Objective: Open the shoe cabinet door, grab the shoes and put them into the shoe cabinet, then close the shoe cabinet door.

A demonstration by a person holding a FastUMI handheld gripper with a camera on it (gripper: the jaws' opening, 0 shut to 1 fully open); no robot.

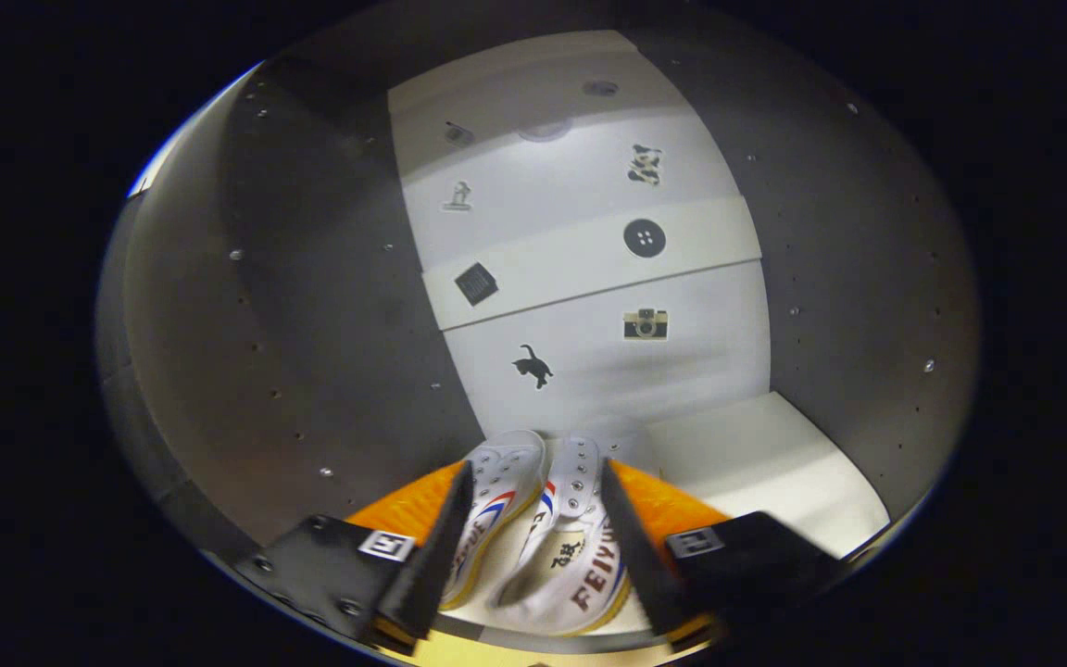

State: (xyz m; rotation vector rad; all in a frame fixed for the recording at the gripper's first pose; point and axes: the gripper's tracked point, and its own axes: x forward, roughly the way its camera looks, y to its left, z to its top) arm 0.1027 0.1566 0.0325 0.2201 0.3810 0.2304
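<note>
I have the gripper (533,528) at the bottom centre of the frame with its jaws pinching the 2 shoes (543,528), one finger pressed to each outer side. The pair sits side by side between the fingers, toes pointing away, inside the cabinet (311,306). Its grey side walls fill the left and right of the frame. The pale back panel (589,259) in the centre carries small stickers, among them a cat (533,365) and a camera (646,324).

Pair of white canvas shoes (538,528) side by side, toes inward, inside the grey, white-backed shoe cabinet (311,306).
</note>
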